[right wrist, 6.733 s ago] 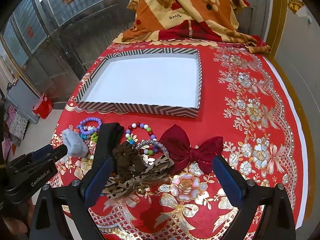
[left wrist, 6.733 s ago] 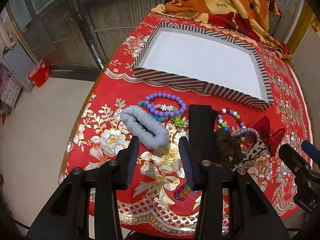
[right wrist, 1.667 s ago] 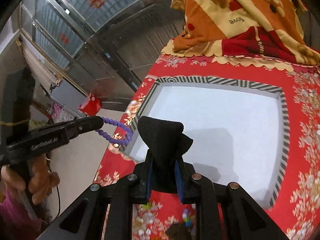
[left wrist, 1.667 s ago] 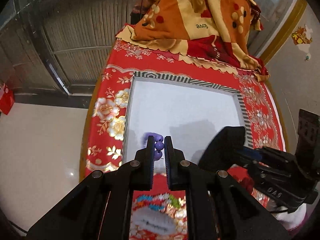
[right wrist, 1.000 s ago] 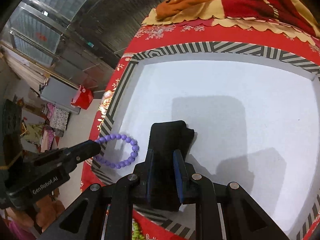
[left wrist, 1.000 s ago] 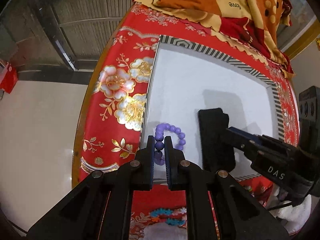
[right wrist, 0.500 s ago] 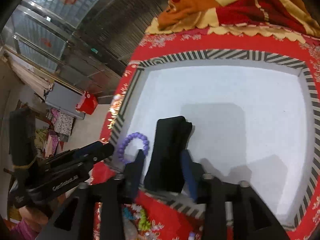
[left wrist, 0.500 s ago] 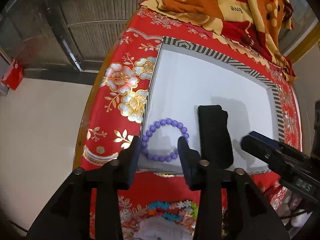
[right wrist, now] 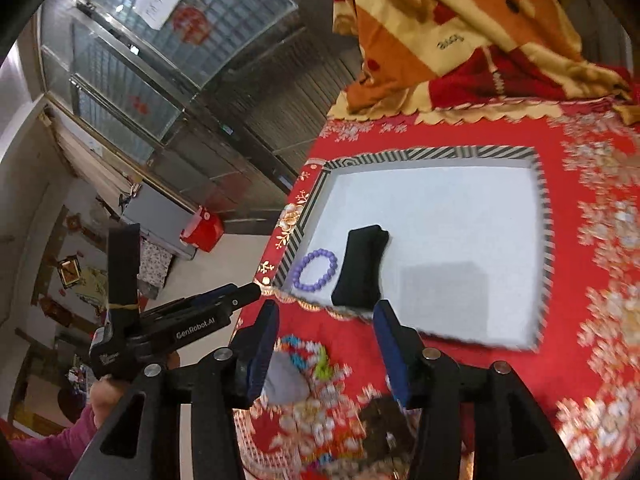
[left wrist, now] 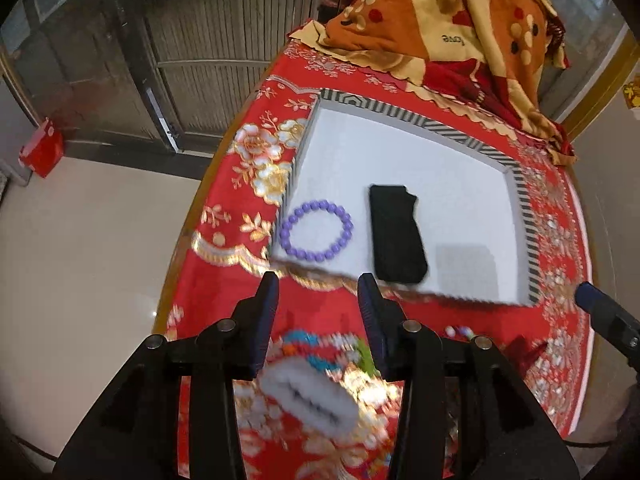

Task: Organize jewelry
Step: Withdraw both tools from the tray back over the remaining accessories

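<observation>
A purple bead bracelet [left wrist: 316, 236] lies in the near left corner of the white tray [left wrist: 440, 160] with a striped rim. A black band [left wrist: 396, 234] lies beside it to the right. Both also show in the right wrist view, the bracelet [right wrist: 315, 270] and the band [right wrist: 360, 266], inside the tray [right wrist: 460, 216]. My left gripper [left wrist: 318, 296] is open and empty, above the cloth in front of the tray. My right gripper [right wrist: 326, 320] is open and empty, also in front of the tray. A grey scrunchie [left wrist: 308, 396] and a coloured bead bracelet [left wrist: 316, 340] lie blurred under the left gripper.
The round table has a red flowered cloth [left wrist: 240, 184]. A folded orange and red blanket [left wrist: 448, 24] lies behind the tray. A dark brown scrunchie [right wrist: 384, 416] and other hair pieces lie on the cloth near the front. The left table edge drops to a pale floor.
Both grippers have opened, released the purple bracelet and the black band into the tray, and pulled back toward the front of the table.
</observation>
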Action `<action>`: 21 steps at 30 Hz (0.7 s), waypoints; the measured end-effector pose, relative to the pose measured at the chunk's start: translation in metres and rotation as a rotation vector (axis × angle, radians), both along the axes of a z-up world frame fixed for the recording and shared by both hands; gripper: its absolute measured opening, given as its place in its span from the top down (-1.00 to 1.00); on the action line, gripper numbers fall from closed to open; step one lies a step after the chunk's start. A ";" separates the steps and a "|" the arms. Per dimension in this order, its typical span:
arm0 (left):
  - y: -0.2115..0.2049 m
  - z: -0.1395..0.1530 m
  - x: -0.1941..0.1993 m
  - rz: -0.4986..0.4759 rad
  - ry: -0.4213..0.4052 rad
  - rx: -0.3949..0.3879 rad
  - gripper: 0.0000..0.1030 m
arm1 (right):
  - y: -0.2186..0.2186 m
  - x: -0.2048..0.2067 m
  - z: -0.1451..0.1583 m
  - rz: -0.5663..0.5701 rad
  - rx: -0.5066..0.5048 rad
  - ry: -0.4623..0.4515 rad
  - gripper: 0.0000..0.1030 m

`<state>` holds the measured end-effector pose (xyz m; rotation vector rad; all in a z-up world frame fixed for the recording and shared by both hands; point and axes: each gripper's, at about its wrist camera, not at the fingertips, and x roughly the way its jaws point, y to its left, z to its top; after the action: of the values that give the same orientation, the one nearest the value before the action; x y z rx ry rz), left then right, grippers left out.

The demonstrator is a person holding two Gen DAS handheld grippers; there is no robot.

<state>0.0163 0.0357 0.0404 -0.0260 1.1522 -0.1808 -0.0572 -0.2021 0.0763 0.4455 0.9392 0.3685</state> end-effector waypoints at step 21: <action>0.021 -0.012 -0.102 0.077 0.068 -0.050 0.20 | -0.044 -0.150 -0.054 -0.031 -0.173 0.018 -0.41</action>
<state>-0.0860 0.0565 0.0281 -0.1210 1.2124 -0.1412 -0.2074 -0.2462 0.0223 0.3056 0.9723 0.2532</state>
